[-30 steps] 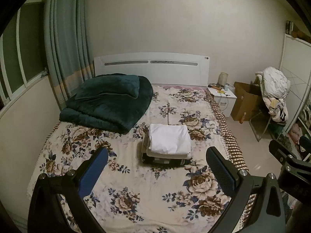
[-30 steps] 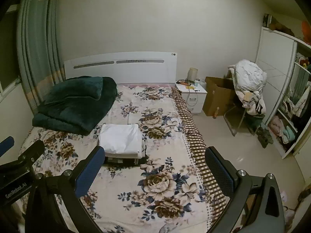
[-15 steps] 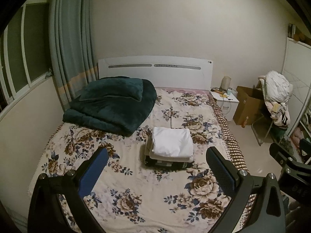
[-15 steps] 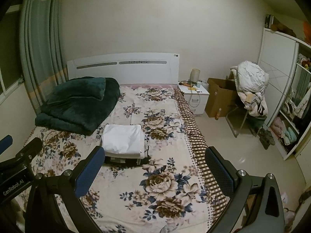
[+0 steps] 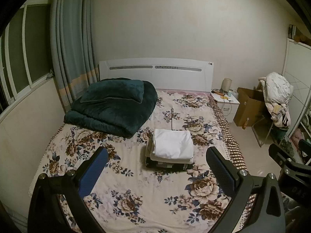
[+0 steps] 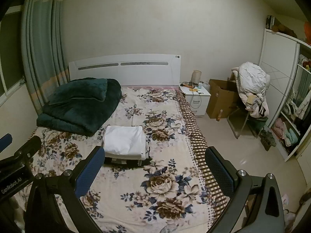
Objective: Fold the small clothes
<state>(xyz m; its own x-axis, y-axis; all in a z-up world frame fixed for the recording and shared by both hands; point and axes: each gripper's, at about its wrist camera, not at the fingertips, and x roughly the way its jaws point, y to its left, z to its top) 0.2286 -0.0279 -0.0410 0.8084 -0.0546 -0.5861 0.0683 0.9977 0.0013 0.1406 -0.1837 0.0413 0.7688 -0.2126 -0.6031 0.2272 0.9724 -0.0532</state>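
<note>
While the left gripper (image 5: 157, 171) and right gripper (image 6: 155, 171) hang low in frame, both spread and empty, the stack of folded clothes (image 5: 170, 149) rests mid-frame on the floral bedspread (image 5: 136, 190). The white top garment (image 6: 125, 140) looks soft, light and limp; pinch a folded edge, since a single layer would likely unfold.

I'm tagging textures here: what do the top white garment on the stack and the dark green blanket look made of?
White garment: apparently thin woven cotton, matte, with crisp flat folds. Dark green blanket: likely plush fleece or velvet, given its soft sheen and thick rounded folds.
</note>
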